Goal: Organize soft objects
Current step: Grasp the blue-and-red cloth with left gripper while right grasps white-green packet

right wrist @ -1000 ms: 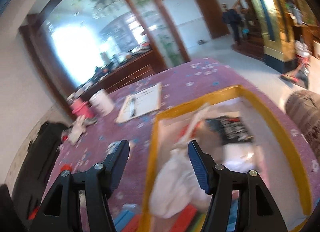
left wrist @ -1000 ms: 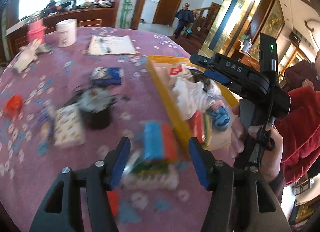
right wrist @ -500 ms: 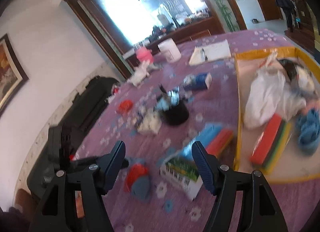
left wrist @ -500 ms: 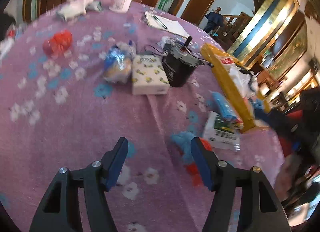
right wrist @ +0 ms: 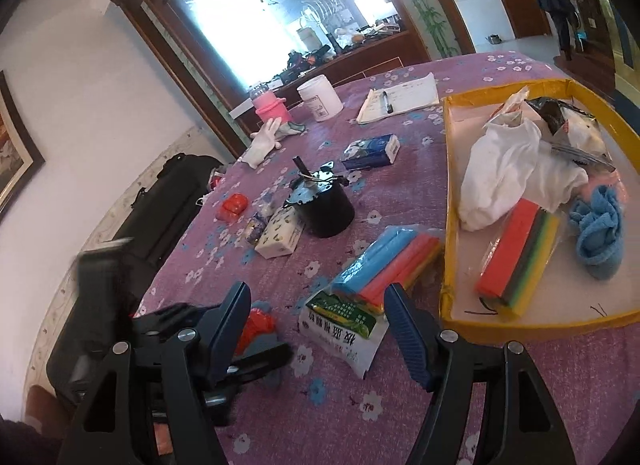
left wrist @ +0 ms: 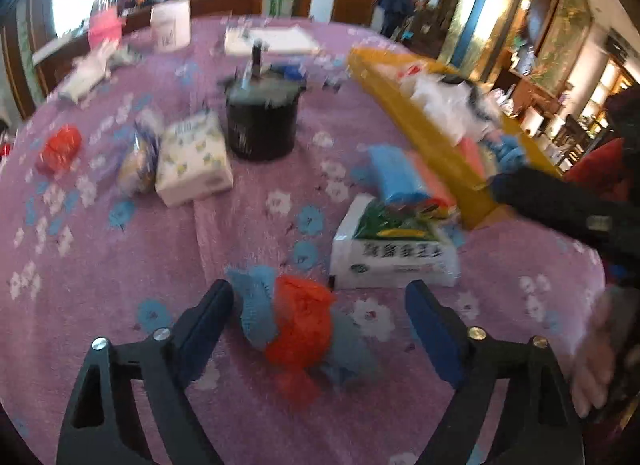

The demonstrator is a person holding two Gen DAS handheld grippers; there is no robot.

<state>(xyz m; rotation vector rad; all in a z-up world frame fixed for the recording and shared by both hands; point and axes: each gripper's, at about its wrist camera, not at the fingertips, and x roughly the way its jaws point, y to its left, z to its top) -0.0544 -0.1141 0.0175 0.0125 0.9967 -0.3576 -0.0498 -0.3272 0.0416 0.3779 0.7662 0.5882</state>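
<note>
While our left gripper (left wrist: 319,323) hangs low over the purple flowered tablecloth (left wrist: 100,265), its blue-padded jaws stand wide on either side of a crumpled red-and-blue soft cloth bundle (left wrist: 296,329), with a gap on each side and neither pad pressing on it. Going from left to right in the left wrist view, we see a small red soft lump (left wrist: 60,147), a white patterned tissue pack (left wrist: 192,159), a black cylindrical pot (left wrist: 262,127), a white packet with green print (left wrist: 394,253) lying on the cloth with blue and pink rolls (left wrist: 400,177) at its far end, and then the yellow-rimmed tray (left wrist: 436,145).

Through the right wrist view, our right gripper (right wrist: 316,327) is also wide apart and holds nothing; the white packet lies on the table beyond its fingertips. Further right, the tray holds a white cloth bag (right wrist: 500,169), a stack of coloured sponges (right wrist: 516,257) and a light blue fluffy cloth (right wrist: 600,233). Near that view's left edge, the left gripper sits around the red-and-blue bundle.
</note>
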